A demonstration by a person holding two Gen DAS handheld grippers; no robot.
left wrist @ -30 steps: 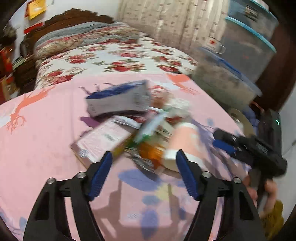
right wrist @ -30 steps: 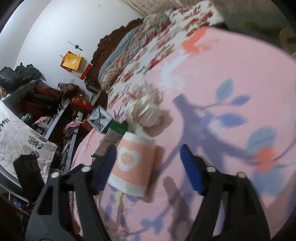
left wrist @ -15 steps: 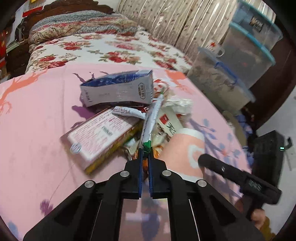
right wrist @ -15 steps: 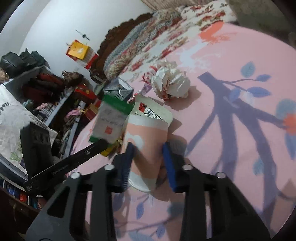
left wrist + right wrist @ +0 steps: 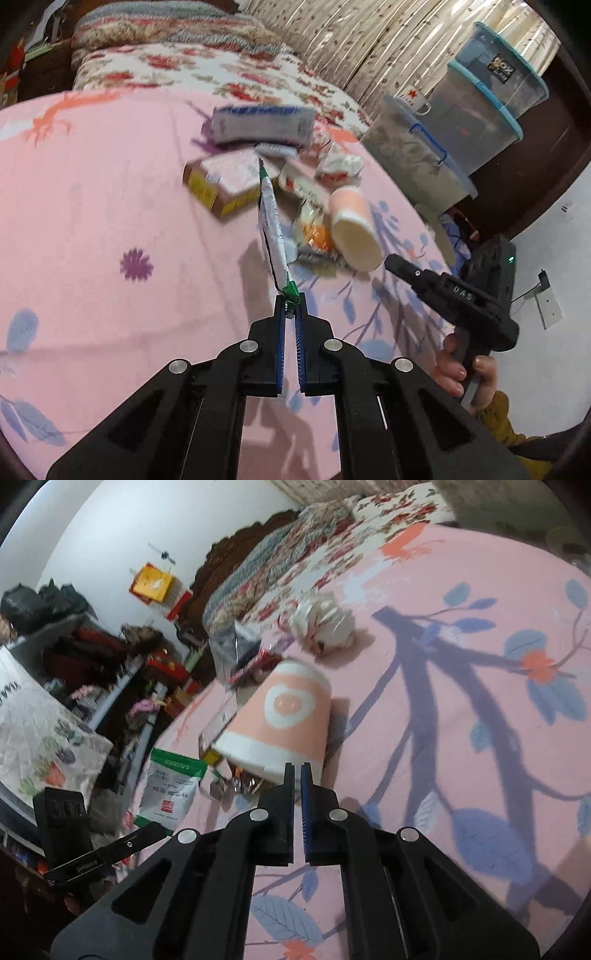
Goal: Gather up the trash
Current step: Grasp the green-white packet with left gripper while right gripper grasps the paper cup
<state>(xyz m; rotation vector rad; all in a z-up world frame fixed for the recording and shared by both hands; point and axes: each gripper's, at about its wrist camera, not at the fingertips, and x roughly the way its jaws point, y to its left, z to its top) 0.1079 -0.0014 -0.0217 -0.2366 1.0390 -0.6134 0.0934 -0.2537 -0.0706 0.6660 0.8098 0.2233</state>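
A pile of trash lies on the pink sheet. My left gripper is shut on the green end of a white and green packet and holds it lifted, edge-on; the packet also shows in the right wrist view. My right gripper is shut at the rim of a pink paper cup lying on its side; whether it pinches the rim I cannot tell. The cup also shows in the left wrist view, with the right gripper beside it.
Still on the sheet are a blue and white carton, a pink flat box, an orange wrapper and crumpled white paper. Stacked plastic bins stand to the right of the bed. Cluttered shelves stand on the far side.
My left gripper closed on the packet's end and drew it back and up from the pile. My right gripper closed from around the cup's body to shut at its rim.
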